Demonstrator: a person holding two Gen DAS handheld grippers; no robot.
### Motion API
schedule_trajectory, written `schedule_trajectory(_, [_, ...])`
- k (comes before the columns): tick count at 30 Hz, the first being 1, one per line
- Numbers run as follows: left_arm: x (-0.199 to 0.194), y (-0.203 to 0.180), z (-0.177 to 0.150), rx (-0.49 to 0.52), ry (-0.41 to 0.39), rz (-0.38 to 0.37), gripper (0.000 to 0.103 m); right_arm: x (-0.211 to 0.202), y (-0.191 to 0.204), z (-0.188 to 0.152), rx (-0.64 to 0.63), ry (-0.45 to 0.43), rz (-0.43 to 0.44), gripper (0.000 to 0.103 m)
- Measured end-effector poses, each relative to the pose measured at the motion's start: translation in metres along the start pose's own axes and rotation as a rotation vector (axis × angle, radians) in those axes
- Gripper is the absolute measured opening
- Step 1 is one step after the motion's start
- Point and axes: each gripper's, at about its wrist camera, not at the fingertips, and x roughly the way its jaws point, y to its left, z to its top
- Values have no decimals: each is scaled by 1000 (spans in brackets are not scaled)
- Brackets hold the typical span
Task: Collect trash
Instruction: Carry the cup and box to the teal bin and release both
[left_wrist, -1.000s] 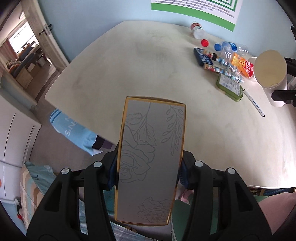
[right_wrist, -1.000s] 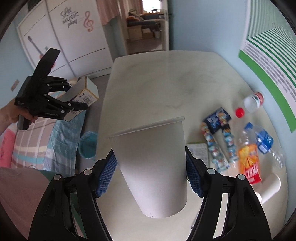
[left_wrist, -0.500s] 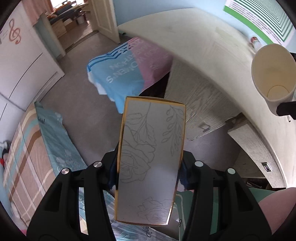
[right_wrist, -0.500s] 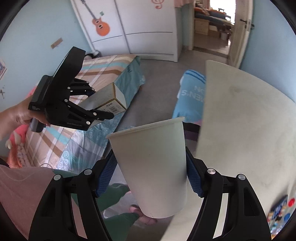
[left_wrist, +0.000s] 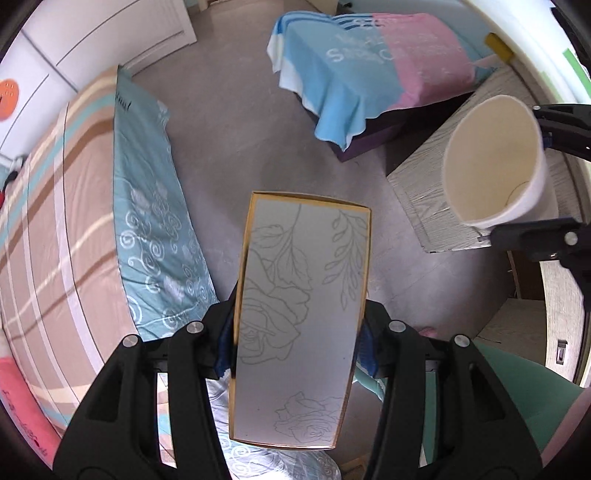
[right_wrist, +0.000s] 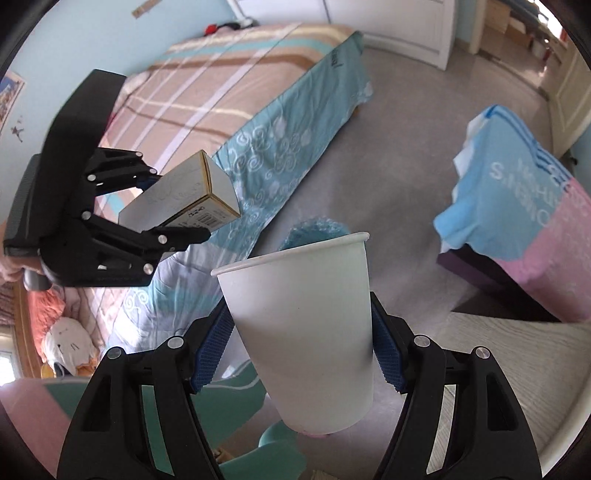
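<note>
My left claw (left_wrist: 299, 343) is clamped on the gold-edged flower-print box (left_wrist: 301, 314), blue pads against its long sides, box pointing down toward the grey floor (left_wrist: 229, 140). My right claw (right_wrist: 303, 350) is clamped on the white paper cup (right_wrist: 306, 332), rim outward. Beyond the cup's rim sits a blue-lined bin (right_wrist: 314, 230); the bed (right_wrist: 221, 96) lies left of both claws.
</note>
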Motion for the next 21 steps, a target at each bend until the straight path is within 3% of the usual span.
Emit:
schedule_trajectory(7, [48, 22, 0, -64, 59, -37, 49, 67, 3, 20, 5, 105, 4, 70])
schedule_trajectory(14, [95, 38, 11, -144, 133, -92, 49, 118, -18, 23, 143, 208, -20, 72])
schedule_trajectory(17, [110, 44, 15, -196, 153, -108, 50, 135, -29, 27, 181, 212, 6, 72])
schedule_trajectory(19, [117, 47, 17, -197, 169, -88, 67, 144, -35, 30, 206, 219, 21, 77])
schedule_trajectory(21, [120, 49, 17, -194, 172, -64, 71, 147, -38, 34, 217, 222, 22, 77])
